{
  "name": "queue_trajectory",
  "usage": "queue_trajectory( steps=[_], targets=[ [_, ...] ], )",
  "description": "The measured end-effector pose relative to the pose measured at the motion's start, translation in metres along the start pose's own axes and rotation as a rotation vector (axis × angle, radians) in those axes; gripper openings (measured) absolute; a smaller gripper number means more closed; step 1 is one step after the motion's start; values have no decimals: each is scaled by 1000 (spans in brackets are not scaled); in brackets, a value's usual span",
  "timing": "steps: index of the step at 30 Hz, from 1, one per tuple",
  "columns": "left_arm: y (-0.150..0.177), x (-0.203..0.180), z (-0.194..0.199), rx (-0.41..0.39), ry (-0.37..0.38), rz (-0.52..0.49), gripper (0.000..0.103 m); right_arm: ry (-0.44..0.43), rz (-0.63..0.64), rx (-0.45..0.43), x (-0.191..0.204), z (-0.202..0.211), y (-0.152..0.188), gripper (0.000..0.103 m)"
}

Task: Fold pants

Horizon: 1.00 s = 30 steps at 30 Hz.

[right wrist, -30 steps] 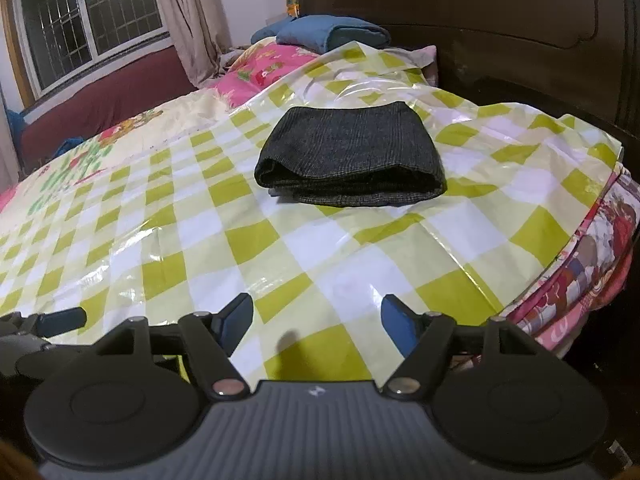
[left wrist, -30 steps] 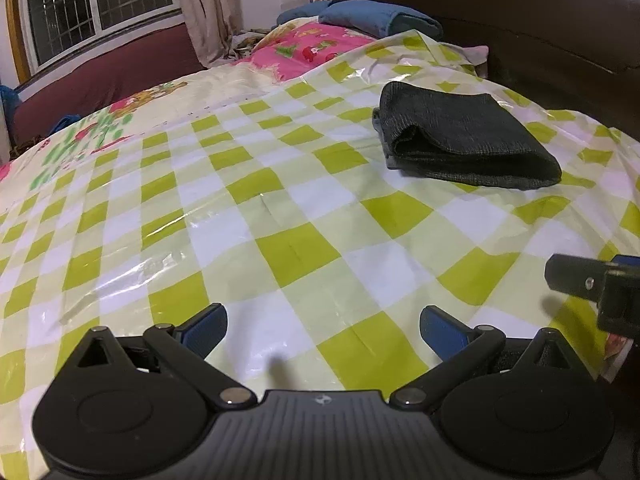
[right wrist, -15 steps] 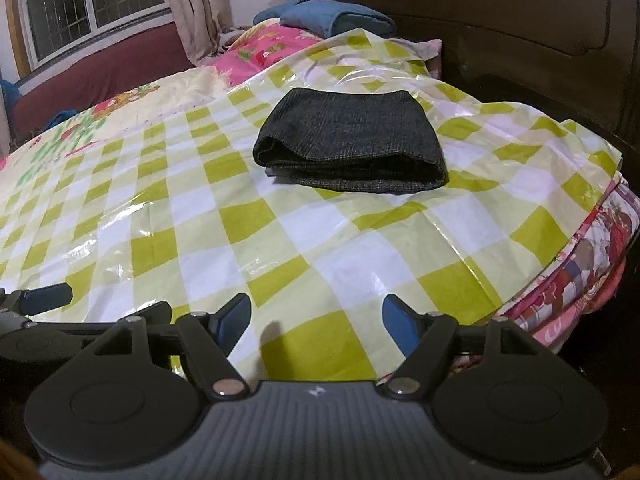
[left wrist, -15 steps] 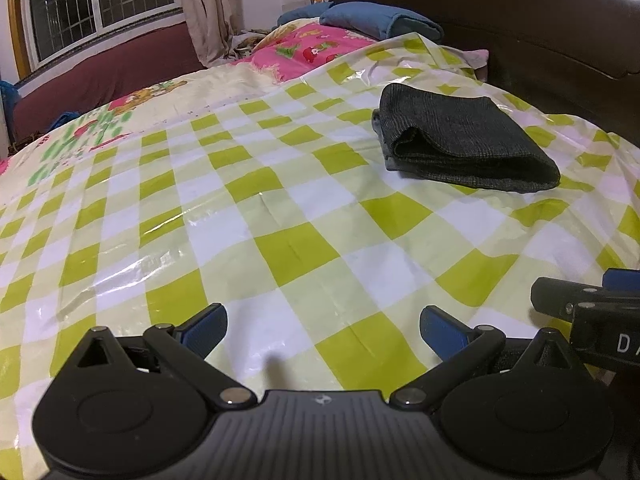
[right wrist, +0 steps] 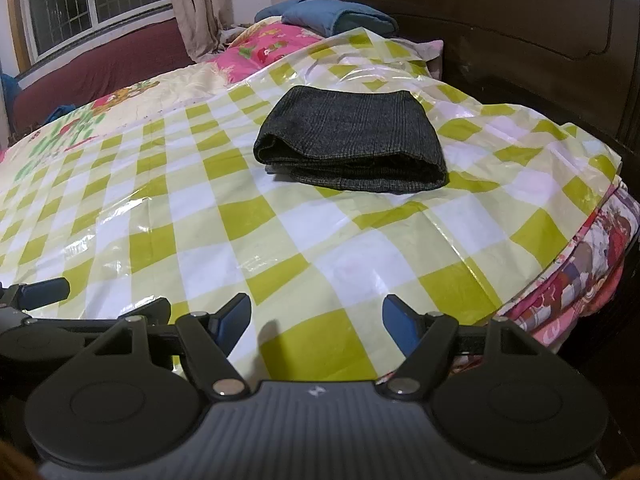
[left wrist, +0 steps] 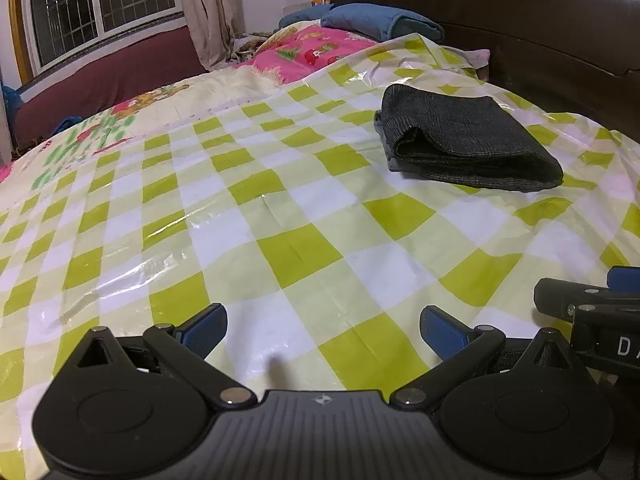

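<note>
My left black two-finger gripper with blue pads point(left wrist: 322, 330) and my right black two-finger gripper with blue pads point(right wrist: 316, 320) both hang low over the near part of the glossy plastic sheet checked in yellow-green and white point(left wrist: 280, 216), each with its jaws spread wide apart and nothing between them. The dark grey woven pants, folded into a compact rectangular bundle point(right wrist: 352, 144), lie flat on the far part of that sheet near the dark brown wooden headboard point(right wrist: 500, 12), well apart from both grippers. Beyond the bundle, a blue folded cloth point(left wrist: 380, 22) rests on pink patterned bedding point(left wrist: 312, 46).
</note>
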<state>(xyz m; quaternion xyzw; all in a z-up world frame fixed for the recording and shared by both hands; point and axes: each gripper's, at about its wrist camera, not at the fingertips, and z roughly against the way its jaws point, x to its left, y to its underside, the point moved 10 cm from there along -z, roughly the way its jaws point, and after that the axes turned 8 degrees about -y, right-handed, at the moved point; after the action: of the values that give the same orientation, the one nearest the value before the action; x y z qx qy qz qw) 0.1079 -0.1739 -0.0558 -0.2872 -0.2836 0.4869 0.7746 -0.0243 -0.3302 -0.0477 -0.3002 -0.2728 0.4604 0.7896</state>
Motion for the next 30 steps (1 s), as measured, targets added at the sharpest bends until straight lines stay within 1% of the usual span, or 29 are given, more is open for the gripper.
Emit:
queue_trajectory(
  steps=[30],
  targets=[
    [-2,3,4,-29,-23,-22,103,1,3,0,0,0,0,73]
  ],
)
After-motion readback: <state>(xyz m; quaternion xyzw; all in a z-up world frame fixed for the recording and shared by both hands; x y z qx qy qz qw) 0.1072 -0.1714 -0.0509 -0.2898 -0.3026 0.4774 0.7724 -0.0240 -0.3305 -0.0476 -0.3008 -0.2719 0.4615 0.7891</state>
